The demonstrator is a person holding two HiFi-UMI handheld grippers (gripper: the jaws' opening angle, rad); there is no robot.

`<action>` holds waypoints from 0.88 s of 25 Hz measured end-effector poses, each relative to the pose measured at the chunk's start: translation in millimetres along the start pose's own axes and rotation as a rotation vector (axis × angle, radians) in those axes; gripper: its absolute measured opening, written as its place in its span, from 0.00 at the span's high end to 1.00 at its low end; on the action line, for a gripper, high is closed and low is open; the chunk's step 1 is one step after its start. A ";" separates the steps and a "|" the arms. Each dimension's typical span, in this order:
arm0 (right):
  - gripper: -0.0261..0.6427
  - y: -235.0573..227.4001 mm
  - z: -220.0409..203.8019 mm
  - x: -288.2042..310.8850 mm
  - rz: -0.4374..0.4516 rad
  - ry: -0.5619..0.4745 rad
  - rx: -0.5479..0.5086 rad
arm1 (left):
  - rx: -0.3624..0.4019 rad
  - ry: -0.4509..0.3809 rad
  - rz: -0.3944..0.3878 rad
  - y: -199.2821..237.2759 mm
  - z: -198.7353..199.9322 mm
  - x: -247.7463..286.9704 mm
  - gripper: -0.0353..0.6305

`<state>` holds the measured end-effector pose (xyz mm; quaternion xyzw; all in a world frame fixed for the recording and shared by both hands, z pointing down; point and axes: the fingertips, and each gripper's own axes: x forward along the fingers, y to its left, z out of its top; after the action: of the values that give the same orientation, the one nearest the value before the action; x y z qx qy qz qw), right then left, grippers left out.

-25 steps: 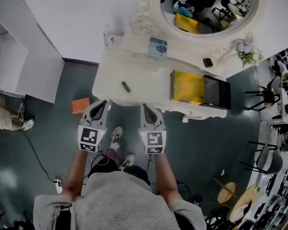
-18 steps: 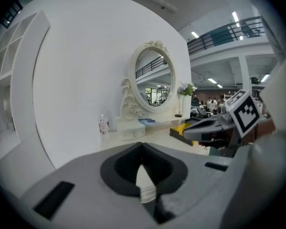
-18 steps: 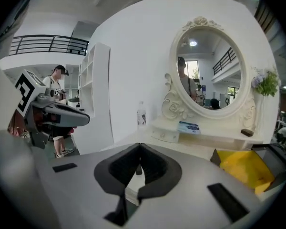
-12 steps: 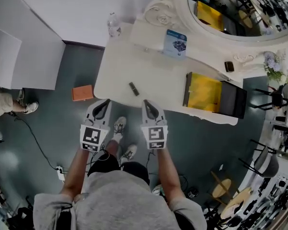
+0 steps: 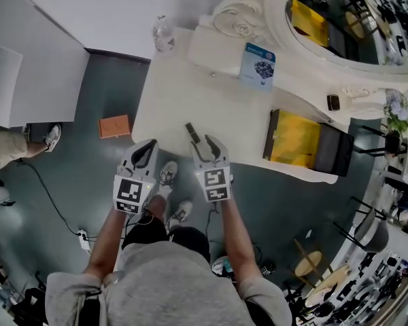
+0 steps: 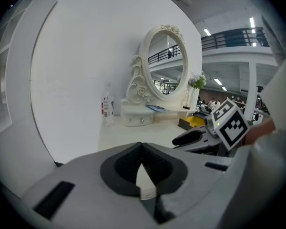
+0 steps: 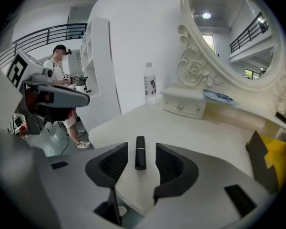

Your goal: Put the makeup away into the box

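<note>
Has just spread right tool [image 5: 205,143] around black lipstick [image 7: 140,152] lying on white surface [image 5: 190,90], pads clear of it. Holds left tool [image 5: 145,152] clenched, empty, off surface's near edge.

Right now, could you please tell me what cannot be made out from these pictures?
Box contents: head view, too small beyond the yellow lining; right gripper view, cut off by the edge.
Blue card print: head view, too small to read.
Small dark thing: head view, too small to name.
Lipstick shade: right gripper view, hidden inside its closed black tube.
</note>
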<state>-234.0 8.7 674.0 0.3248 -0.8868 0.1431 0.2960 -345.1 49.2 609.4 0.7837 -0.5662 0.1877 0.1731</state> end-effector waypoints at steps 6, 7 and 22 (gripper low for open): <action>0.70 -2.2 -17.7 25.0 -0.004 0.072 -0.029 | -0.019 0.021 -0.001 9.1 -7.6 7.2 0.94; 0.70 -3.2 -20.3 27.9 -0.009 0.085 -0.035 | -0.019 0.023 0.001 11.4 -8.0 8.1 0.95; 0.81 -6.0 0.0 14.1 -0.040 0.065 -0.034 | 0.016 -0.024 -0.042 16.2 19.8 10.8 0.95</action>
<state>-238.7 -2.7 683.1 0.3325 -0.8723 0.1327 0.3330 -355.5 25.9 598.4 0.7990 -0.5502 0.1791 0.1639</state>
